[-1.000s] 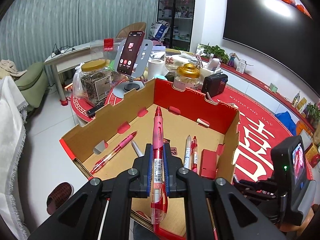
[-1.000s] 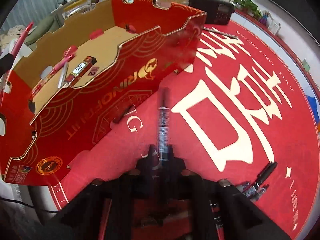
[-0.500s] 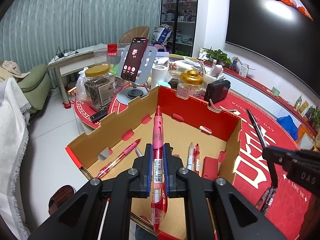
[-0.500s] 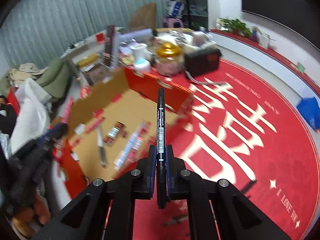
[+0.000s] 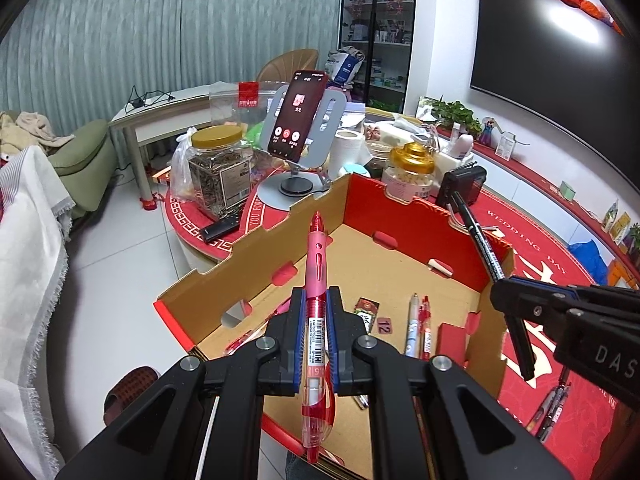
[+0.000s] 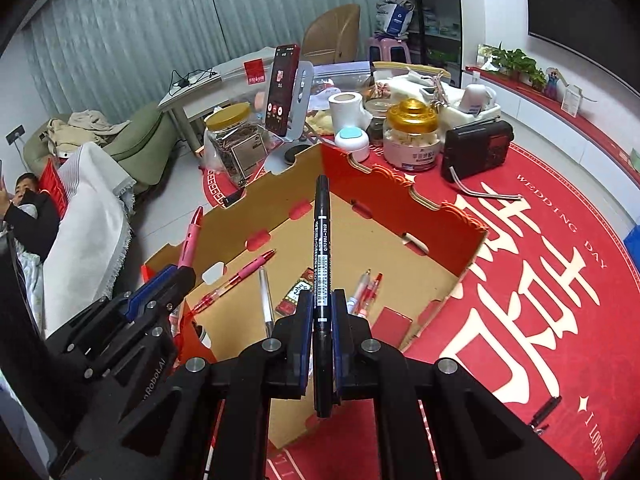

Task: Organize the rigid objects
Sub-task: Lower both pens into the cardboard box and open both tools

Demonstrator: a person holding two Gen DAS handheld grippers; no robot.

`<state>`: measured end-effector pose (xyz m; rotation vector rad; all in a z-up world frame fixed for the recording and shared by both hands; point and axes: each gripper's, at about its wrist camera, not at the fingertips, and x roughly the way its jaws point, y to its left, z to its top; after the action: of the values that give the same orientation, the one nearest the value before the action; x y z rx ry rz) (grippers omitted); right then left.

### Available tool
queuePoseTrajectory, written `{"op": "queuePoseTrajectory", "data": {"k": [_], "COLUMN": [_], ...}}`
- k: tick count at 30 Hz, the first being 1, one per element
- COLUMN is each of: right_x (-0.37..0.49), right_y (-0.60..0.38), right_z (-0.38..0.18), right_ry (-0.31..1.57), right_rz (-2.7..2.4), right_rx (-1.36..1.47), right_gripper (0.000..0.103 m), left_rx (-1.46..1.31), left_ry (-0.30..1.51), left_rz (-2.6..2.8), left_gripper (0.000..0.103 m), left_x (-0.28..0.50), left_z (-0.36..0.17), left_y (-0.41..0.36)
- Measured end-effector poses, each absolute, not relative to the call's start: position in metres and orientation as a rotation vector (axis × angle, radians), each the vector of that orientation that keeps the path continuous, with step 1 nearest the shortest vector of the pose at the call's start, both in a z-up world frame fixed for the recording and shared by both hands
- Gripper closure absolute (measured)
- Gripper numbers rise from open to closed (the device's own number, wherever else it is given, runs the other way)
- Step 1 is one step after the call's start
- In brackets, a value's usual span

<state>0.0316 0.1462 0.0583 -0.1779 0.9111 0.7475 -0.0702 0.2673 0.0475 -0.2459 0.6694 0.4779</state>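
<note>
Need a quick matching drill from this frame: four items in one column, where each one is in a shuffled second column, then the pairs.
Items
1. red gel pen
2. black marker
3. phone
4. radio

Places
A. on the red tablecloth, right of the gold-lidded jar
B. clamped in the right gripper, above the cardboard box
C. propped on a grey stand behind the box
D. clamped in the left gripper, above the box

Pairs: 1-D, 2-B, 3-C, 4-A

Black claw point(image 5: 315, 320), blue pads point(image 5: 333, 344), silver screws, white lettering
</note>
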Motion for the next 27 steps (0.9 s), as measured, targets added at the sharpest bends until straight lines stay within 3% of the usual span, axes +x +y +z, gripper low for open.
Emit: {"op": "queuePoseTrajectory", "data": {"k": [15,21,22,23,24,25,27], "right_x": [0.052,0.063,0.064,0.064,0.063,0.063,0.063], "right_y": [0.164,0.169,0.17,0.17,0.17,0.167,0.158], "right_z": [0.036,0.013,0.01,0.007,0.005,0.004,0.009], "right_ry": [0.977,1.02,1.027,1.041,1.051,1.047,1.018], "right_rz": [0.705,0.662,0.665,0.675,0.68,0.654,0.616], "right_rx": [-0.191,-0.224,-0.232,-0.242,-0.255,-0.272,-0.27], "right_gripper": [0.094,0.094,0.093,0.093,0.093,0.088,0.063], "left_rx": [-0.267,-0.234,-0.227,-0.216,-0.209,-0.188,-0.182], "left_ry": [0.712,0.843,0.86,0.882,0.894,0.904,0.9], "left_rz": [0.462,0.42,0.415,0.405,0.397,0.431,0.447], "left_gripper": [0.093,0.091,0.078,0.046,0.031,0.022,0.021], "left_x": [-0.05,-0.019,-0.016,-0.012,-0.011,-0.011,-0.014], "left_z": [0.032,0.01,0.007,0.004,0.001,-0.001,-0.001], "left_y": [0.281,0.28,0.279,0.277,0.276,0.275,0.276]}}
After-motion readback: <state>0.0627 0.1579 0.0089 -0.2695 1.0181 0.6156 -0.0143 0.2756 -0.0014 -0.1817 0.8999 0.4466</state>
